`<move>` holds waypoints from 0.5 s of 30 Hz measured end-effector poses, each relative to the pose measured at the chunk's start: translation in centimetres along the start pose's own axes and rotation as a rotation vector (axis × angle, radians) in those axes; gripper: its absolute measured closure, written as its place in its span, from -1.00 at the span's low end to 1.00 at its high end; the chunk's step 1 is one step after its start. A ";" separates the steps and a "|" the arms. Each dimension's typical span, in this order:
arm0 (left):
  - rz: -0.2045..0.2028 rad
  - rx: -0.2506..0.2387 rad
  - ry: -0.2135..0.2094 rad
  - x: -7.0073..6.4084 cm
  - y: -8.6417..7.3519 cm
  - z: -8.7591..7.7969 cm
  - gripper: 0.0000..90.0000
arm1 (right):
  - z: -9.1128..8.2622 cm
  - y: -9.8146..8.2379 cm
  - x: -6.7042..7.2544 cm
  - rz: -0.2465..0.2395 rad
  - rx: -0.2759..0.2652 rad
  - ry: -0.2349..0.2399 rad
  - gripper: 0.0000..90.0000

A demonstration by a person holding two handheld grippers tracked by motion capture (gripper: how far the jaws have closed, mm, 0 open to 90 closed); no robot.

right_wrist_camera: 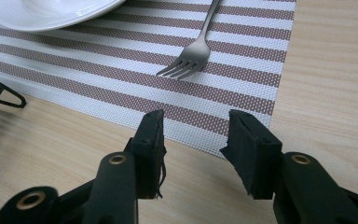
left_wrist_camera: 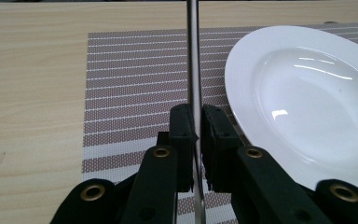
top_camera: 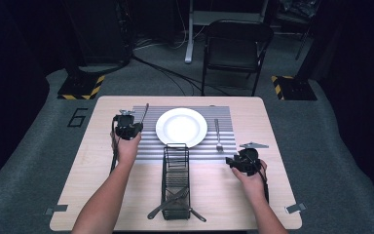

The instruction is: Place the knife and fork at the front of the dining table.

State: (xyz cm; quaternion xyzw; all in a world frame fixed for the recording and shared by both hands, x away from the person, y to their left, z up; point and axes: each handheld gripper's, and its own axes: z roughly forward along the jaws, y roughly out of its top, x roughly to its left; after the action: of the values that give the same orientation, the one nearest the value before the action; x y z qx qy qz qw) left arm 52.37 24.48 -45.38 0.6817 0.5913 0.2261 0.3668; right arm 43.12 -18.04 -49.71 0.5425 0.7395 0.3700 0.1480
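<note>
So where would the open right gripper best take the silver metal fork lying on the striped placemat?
Grip the silver metal fork across its slim handle, coming down from above with the right gripper and its jaws set across the handle. It lies flat on the striped placemat, tines toward the gripper; the tines are wider and curved.

The high view looks down from above; both gripper views sit low and close, sharing the plate (top_camera: 181, 126) and placemat (top_camera: 226, 146).

A round white plate (top_camera: 181, 126) is seen on a grey and white striped mat (top_camera: 224, 151). The wooden table (top_camera: 272, 195) is coloured light brown.
</note>
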 end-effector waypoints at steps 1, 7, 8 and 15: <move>0.002 0.007 0.006 0.0 0.2 0.2 0.84 | 0.0 0.0 0.0 0.005 0.001 0.001 0.24; -0.025 -0.003 0.038 -0.4 0.7 1.4 0.84 | 0.0 0.0 0.0 0.008 0.000 0.003 0.24; -0.029 -0.001 0.040 -0.3 0.7 1.6 0.84 | 0.0 0.0 0.0 0.011 -0.001 0.001 0.24; -0.062 0.038 0.079 -0.1 0.1 3.4 0.84 | -0.1 0.0 -0.1 0.021 -0.003 0.007 0.24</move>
State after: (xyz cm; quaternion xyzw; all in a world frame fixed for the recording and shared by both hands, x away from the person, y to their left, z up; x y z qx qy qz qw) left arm 54.94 23.62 -47.46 0.6603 0.6304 0.2302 0.3372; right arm 43.11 -18.15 -49.68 0.5487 0.7339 0.3743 0.1423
